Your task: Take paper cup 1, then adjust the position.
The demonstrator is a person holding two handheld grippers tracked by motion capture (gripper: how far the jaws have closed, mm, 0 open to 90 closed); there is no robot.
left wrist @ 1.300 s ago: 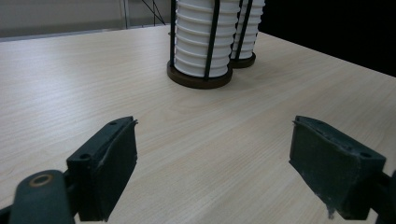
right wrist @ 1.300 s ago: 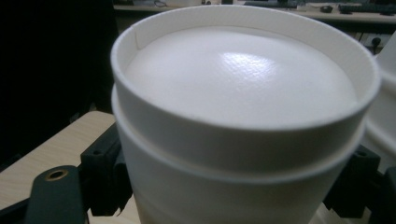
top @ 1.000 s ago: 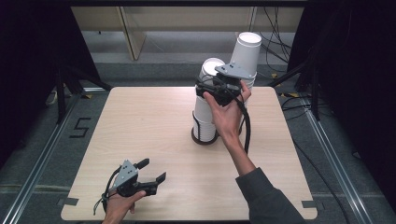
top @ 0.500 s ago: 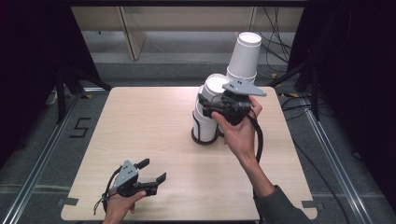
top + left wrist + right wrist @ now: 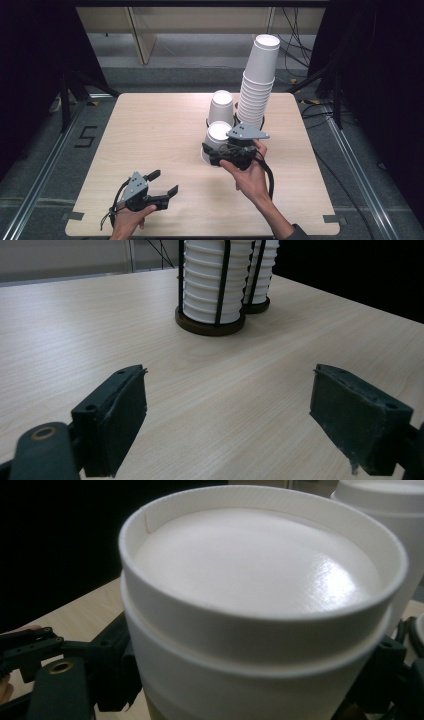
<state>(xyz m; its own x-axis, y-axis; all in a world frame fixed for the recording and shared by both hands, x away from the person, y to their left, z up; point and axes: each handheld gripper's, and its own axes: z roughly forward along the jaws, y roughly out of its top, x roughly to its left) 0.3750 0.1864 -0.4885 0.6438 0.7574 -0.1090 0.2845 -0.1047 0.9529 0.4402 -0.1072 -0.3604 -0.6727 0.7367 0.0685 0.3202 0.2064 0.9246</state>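
— Gripping something over there, is it? The right gripper (image 5: 216, 154), I mean.

— Yes, its jaws sit either side of a short stack of white paper cups (image 5: 218, 142), upside down, near the middle of the wooden table (image 5: 150, 130). In the right gripper view the top cup (image 5: 260, 615) looms large between the black jaws, pressed on both flanks.

— And the other cups?

— A second short stack (image 5: 221, 107) stands just behind it, and a tall leaning stack (image 5: 257, 82) to the right, each in a dark wire holder.

— The left hand?

— The left gripper (image 5: 162, 184) rests at the near left edge, jaws spread wide, nothing between them. Its own view shows two cup stacks (image 5: 210, 282) well ahead across bare wood.
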